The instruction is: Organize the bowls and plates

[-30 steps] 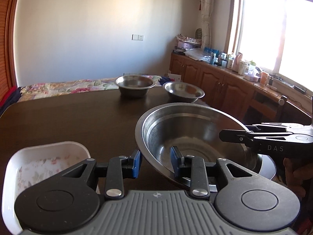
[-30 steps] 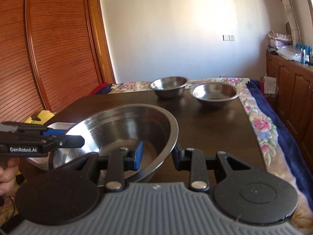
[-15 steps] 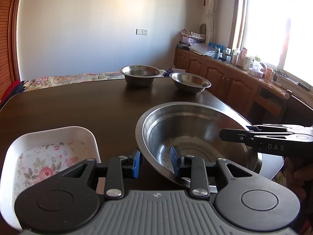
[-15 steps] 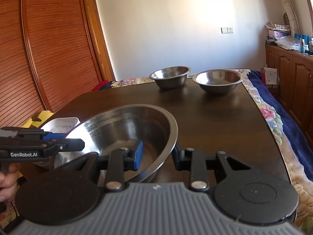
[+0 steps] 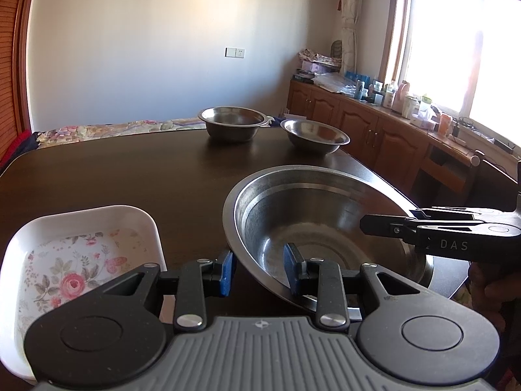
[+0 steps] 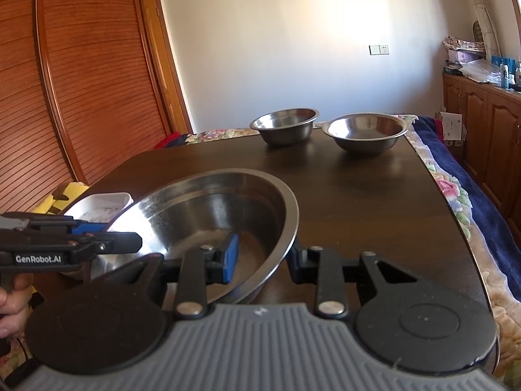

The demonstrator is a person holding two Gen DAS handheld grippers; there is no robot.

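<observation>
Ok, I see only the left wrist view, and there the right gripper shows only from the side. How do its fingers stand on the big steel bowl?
Observer: The right gripper straddles the rim of the big steel bowl: its blue pad is inside and the other finger is outside the wall.
Operator: And what is past the right edge of the table?
Observer: A floral blanket with a dark blue part lies along that edge of the table.
Operator: What is on the left, beyond the white dish?
Observer: A yellow thing with dark marks lies beside the table, in front of a slatted wooden door.
</observation>
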